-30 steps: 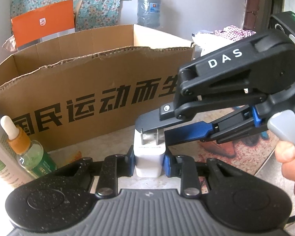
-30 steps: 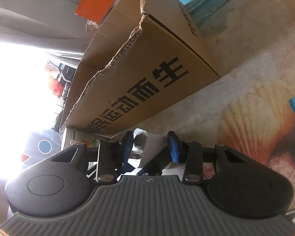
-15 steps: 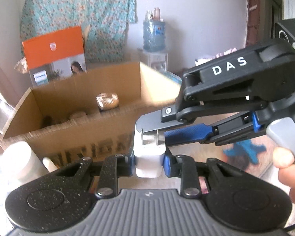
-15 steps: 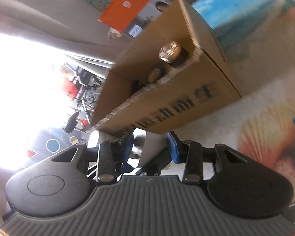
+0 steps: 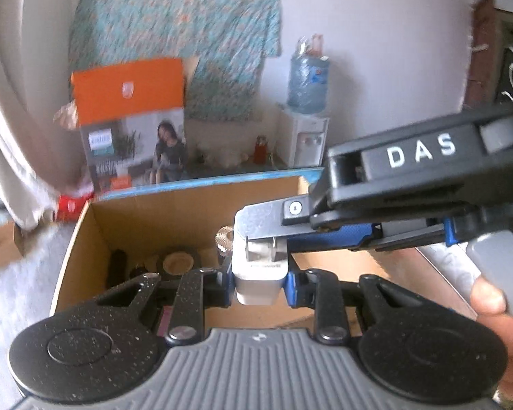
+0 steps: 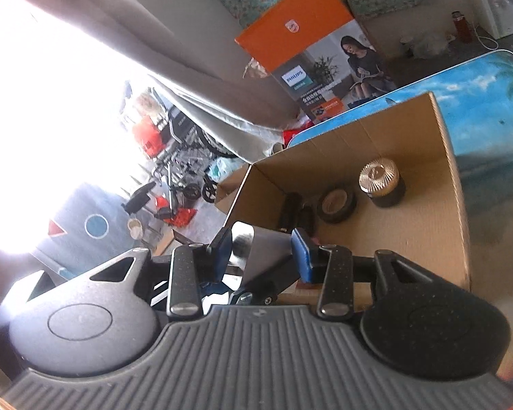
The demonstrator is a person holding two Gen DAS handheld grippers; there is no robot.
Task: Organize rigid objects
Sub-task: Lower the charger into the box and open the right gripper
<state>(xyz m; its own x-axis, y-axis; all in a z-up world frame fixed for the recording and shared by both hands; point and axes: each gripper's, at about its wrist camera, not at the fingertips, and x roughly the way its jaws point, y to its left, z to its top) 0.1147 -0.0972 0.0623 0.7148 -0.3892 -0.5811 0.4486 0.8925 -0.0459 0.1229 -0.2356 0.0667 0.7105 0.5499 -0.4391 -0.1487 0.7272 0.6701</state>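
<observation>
left gripper (image 5: 259,279) w/ blue pads is clamped on a white plastic plug-in charger (image 5: 258,282), prongs up, held above the open brown cardboard box (image 5: 72,256). right gripper (image 5: 256,239) comes in from the right side of the left cam; its metal finger (image 5: 256,217) sits over the prongs. its jaws stand partly apart, can't tell if they grip anything. in the box: gold-lidded dark jar (image 6: 381,184), black tape roll (image 6: 337,204). orange-topped product box (image 6: 311,48) stands behind.
</observation>
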